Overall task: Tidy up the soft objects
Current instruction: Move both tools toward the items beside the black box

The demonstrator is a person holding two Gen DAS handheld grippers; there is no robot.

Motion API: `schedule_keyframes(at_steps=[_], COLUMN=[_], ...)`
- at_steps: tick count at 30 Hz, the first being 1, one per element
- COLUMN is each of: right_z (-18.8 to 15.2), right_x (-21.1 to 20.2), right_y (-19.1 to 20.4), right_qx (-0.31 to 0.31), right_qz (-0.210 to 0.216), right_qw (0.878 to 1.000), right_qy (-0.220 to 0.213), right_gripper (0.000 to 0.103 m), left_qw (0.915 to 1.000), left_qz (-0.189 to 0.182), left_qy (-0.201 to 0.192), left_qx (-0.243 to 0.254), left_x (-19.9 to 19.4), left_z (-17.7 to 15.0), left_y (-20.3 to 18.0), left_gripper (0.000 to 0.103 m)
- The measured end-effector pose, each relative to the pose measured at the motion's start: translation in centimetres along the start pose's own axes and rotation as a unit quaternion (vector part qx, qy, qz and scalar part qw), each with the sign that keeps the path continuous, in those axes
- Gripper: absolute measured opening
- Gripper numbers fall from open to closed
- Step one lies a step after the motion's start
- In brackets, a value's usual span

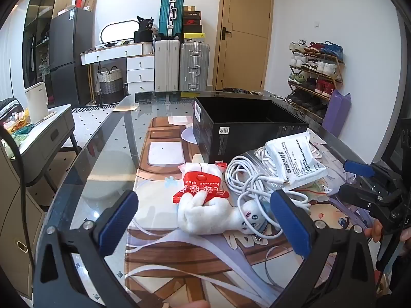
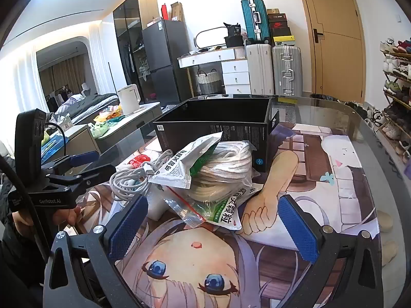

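Observation:
A white plush toy (image 1: 205, 217) lies on the printed mat between the blue pads of my open left gripper (image 1: 205, 224). A red and white balloon-glue packet (image 1: 201, 183) rests against it. A coiled white cable (image 1: 253, 177) and a white medicine sachet (image 1: 295, 159) lie to the right. An open black box (image 1: 246, 125) stands behind them. My right gripper (image 2: 213, 228) is open and empty, just short of a clear zip bag holding coiled white cord (image 2: 223, 172) and green-white sachets (image 2: 192, 164). The black box (image 2: 215, 125) stands beyond. The left gripper also shows in the right wrist view (image 2: 84, 164).
The glass table (image 1: 108, 138) carries an anime-print mat (image 2: 308, 179). A side table with a white kettle (image 1: 37, 102) stands to the left. Suitcases (image 1: 179, 64), a dresser, a door and a shoe rack (image 1: 316, 77) line the far walls.

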State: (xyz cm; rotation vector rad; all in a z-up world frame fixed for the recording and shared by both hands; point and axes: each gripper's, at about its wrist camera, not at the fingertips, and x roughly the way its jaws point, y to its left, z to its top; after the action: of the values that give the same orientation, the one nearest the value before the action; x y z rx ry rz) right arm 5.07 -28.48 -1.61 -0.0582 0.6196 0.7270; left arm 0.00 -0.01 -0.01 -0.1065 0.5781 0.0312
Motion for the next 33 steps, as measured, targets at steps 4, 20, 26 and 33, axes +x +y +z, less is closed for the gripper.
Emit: schedule_keyframes(at_steps=[4,20,26,33], right_z=[0.01,-0.06,0.02,0.39], right_x=[0.0,0.1,-0.09,-0.47], right_y=[0.01,-0.35,-0.4,-0.21], right_qx=[0.0,0.002,-0.001,-0.008], right_qz=[0.0,-0.011,-0.006,0.0], right_qw=[1.0,1.0,1.0,1.0], right_qy=[0.0,-0.001,-0.006,-0.014], right_gripper=[0.103,0.103,0.103,0.103], left_qw=[1.0,1.0,1.0,1.0], left_qz=[0.002,0.0,0.0,0.0], left_qy=[0.001,0.0,0.0,0.0], left_qx=[0.001,-0.001,0.0,-0.001], left_x=[-0.07,0.0,0.02,-0.02], left_z=[-0.04,-0.06,-0.08,-0.1], left_y=[-0.04,0.04,0.05,0.09], left_gripper=[0.103,0.103,0.103,0.103])
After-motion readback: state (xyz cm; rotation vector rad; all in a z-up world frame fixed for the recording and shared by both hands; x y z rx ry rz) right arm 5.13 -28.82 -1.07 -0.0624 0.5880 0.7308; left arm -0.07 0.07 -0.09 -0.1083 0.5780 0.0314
